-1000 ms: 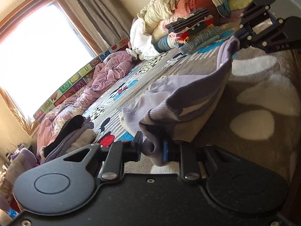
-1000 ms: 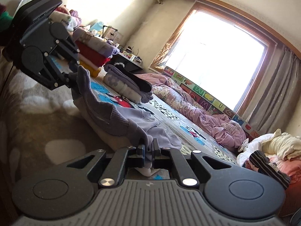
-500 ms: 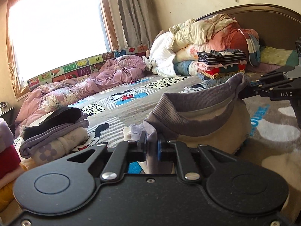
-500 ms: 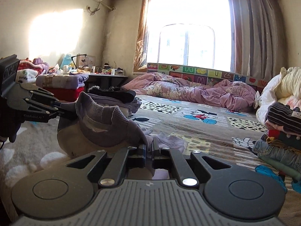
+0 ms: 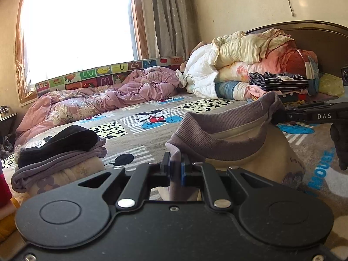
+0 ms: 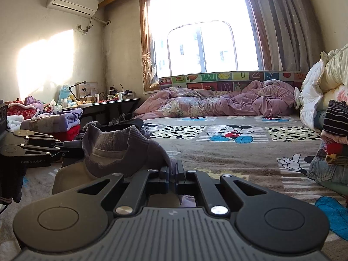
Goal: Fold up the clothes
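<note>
A purple ribbed garment with a beige lining (image 5: 228,139) hangs between both grippers just above the cartoon-print bed blanket (image 5: 152,117). My left gripper (image 5: 175,170) is shut on one end of its ribbed hem. The right gripper (image 5: 282,114) pinches the other end at the right of the left wrist view. In the right wrist view the same garment (image 6: 121,150) bunches up ahead of my right gripper (image 6: 173,175), which is shut on its edge, while the left gripper (image 6: 71,150) holds it at the left. The lower part of the garment is hidden behind the gripper bodies.
A folded stack topped by a black piece (image 5: 58,152) lies at the left. Piled quilts (image 5: 243,65) and folded striped clothes (image 5: 280,81) stand against the headboard. A crumpled pink duvet (image 6: 217,102) lies under the window. A cluttered desk (image 6: 97,104) is at the far left.
Both grippers have swung level from a strongly tilted pose, keeping hold of the garment. Its hem now stretches upright between them instead of lying slanted over the bed.
</note>
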